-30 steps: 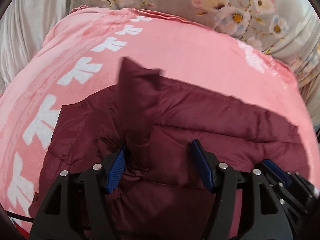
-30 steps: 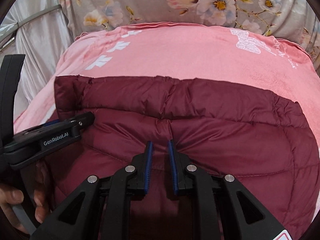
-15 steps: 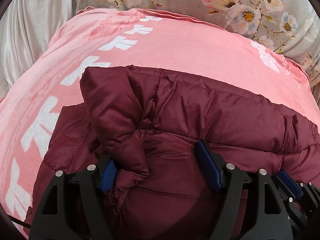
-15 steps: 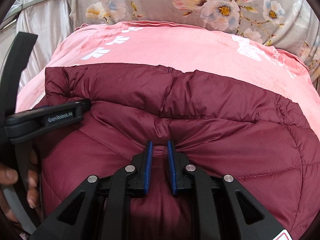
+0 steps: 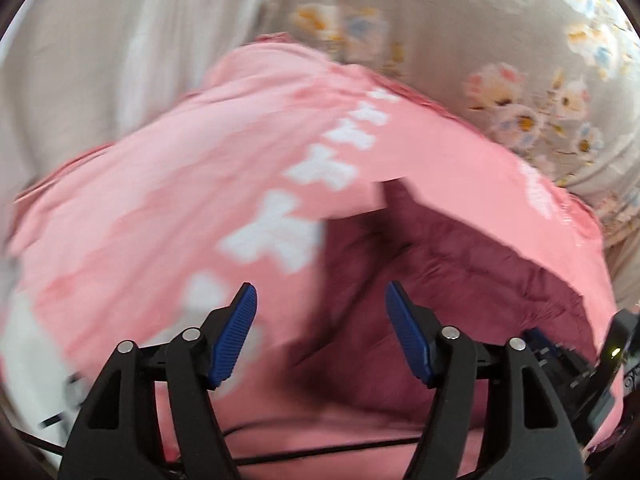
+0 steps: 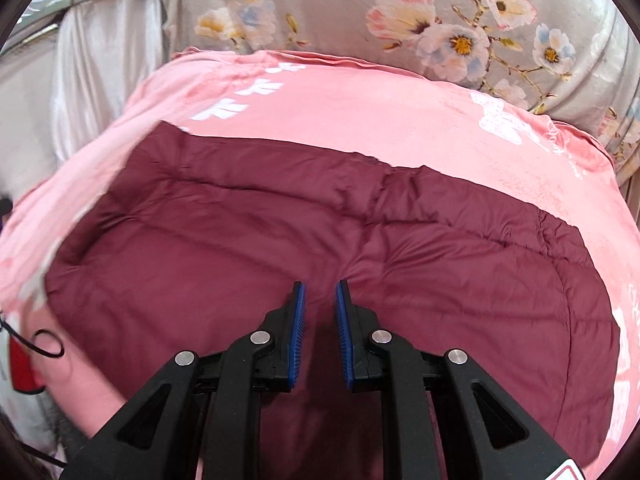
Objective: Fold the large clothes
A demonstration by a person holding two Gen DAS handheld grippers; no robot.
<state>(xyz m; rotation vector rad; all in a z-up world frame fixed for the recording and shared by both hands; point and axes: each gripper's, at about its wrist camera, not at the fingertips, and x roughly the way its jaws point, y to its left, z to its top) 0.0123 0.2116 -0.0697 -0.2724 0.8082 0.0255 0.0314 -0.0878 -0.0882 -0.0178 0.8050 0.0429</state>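
Note:
A maroon quilted puffer jacket (image 6: 320, 240) lies folded on a pink blanket (image 6: 380, 120). My right gripper (image 6: 320, 300) hovers low over the jacket's near middle, its blue pads a narrow gap apart, with a small pinch of jacket fabric between the tips. My left gripper (image 5: 320, 312) is open and empty, off the jacket's left edge; the jacket (image 5: 440, 272) shows to its right, the view blurred. The pink blanket (image 5: 200, 200) fills the left wrist view.
A grey floral sheet (image 6: 440, 20) and a pale satin cloth (image 6: 100, 60) lie beyond the blanket. A black cable (image 5: 320, 448) runs under the left gripper. The right gripper's body (image 5: 592, 368) shows at the right edge of the left wrist view.
My left gripper let go of the jacket fold and swung away to the left. The folded layer now lies flat on the jacket. The right gripper stayed put, its jaws slightly wider.

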